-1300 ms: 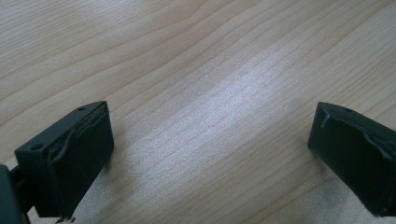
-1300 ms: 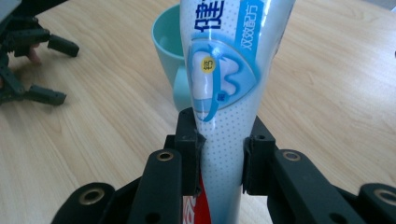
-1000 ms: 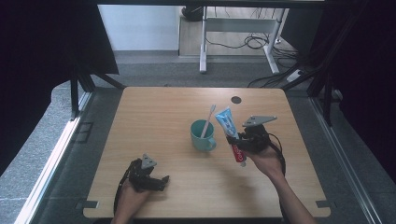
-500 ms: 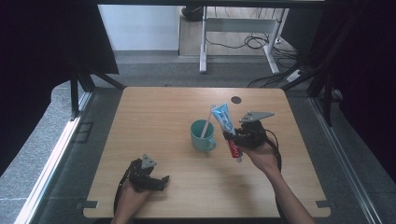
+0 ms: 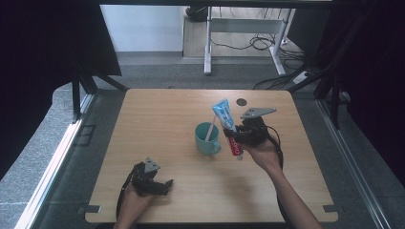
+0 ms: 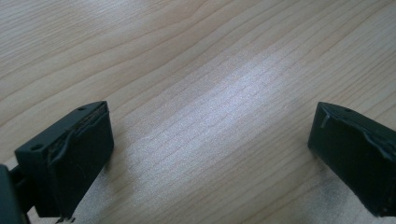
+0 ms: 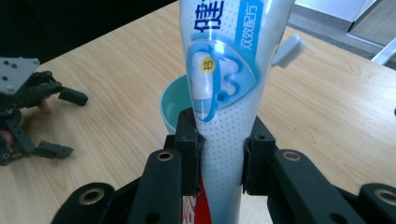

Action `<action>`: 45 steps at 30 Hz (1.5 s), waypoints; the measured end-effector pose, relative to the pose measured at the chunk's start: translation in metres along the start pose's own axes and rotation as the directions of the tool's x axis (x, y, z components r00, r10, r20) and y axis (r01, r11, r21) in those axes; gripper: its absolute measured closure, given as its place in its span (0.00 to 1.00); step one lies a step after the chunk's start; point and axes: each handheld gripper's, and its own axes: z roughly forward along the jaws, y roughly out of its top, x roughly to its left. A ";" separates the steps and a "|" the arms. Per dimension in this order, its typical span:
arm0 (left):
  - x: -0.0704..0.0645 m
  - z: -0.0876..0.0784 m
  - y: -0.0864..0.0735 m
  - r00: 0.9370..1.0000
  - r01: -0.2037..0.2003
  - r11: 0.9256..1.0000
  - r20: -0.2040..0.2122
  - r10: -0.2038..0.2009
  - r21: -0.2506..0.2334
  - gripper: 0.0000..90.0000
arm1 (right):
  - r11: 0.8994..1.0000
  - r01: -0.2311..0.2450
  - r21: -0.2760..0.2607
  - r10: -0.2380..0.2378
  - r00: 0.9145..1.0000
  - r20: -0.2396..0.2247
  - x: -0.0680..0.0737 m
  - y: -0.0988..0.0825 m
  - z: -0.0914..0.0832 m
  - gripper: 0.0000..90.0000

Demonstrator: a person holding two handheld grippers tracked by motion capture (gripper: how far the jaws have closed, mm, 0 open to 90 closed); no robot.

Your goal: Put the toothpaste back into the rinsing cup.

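A pale wooden table (image 5: 157,114) with visible grain is set on a grey floor, with dark curtains hung at both sides. Beyond the far edge a white desk frame (image 5: 239,33) and loose cables (image 5: 260,43) are seen on the floor. A small dark disc (image 5: 241,101) is set into the tabletop near its far edge.

The right gripper (image 5: 237,134) is held above the table, just beside a teal mug (image 5: 207,139), in which a white toothbrush (image 5: 210,130) is leaned. The right gripper's jaws are clamped on a toothpaste tube (image 7: 224,93) across its lower body, one pad pressed on each flank (the red cap end is left below the fingers). The tube's long axis is held close to upright, tilted slightly: in the high view the flat blue crimped end (image 5: 221,109) is pointed up and away from the person, above the fingers, and the red end (image 5: 235,147) is pointed down toward the table, beneath them.

The left gripper (image 5: 165,183) is rested low near the table's near edge, well apart from the mug. Its fingers (image 6: 70,149) are spread wide apart, with bare wood between them.
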 end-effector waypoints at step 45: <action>0.000 0.000 0.000 1.000 0.000 1.000 -0.001 0.000 -0.001 0.00 | 0.998 0.022 -0.066 -0.022 1.000 -0.003 0.008 0.059 0.046 0.80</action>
